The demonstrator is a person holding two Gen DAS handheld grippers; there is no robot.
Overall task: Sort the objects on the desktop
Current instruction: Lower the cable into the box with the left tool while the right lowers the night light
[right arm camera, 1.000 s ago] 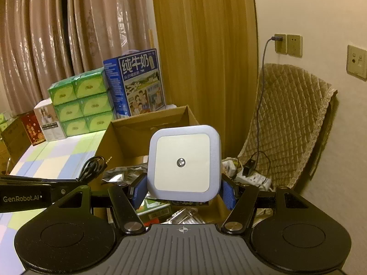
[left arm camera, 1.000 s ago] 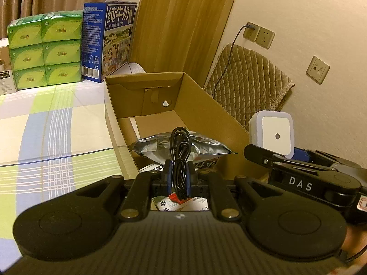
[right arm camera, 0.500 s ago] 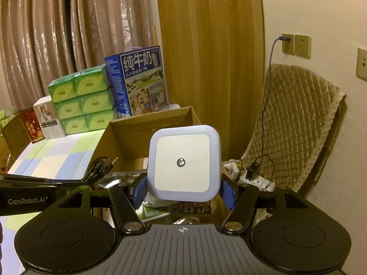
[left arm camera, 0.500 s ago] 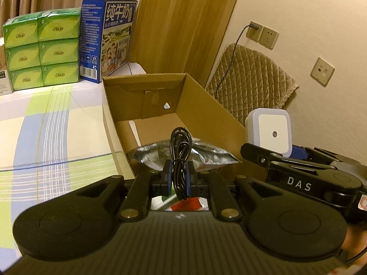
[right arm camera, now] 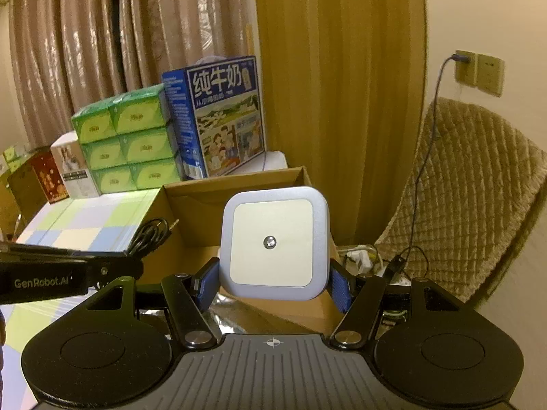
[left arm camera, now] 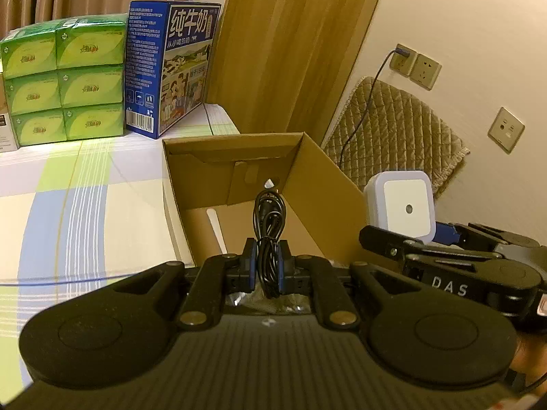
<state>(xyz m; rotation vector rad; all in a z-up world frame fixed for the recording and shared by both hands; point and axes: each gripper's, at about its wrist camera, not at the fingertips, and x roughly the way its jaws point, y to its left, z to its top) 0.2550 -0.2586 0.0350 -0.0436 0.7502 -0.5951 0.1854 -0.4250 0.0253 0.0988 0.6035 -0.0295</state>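
1. At far left we see green tissue packs stacked three high in two columns, on a tabletop with a checked cloth of green, blue and white.
2. Just right of them stands a blue milk carton, upright and close to the packs; in the right wrist view more small boxes sit left of the stack.
3. Next comes an open cardboard box at the tabletop's right edge. Its far wall has a small cut-out, and part of its floor is bare.
4. Our left claw is closed on a coiled black cable, pinched between its blue pads. The cable loops stand up above the pads, in front of the box opening; one plug end sticks out in the right wrist view.
5. Under the left claw a bit of silver foil shows in the box; we cannot tell what it is.
6. Our right claw grips a white square night light by its sides, face toward the camera, with a small sensor dot at its middle. It is held over the box's right side, beside and right of the cable.
7. Further right hangs a golden curtain, then a quilted tan cover against the wall.
8. A dark cord runs from a wall socket down across that cover.
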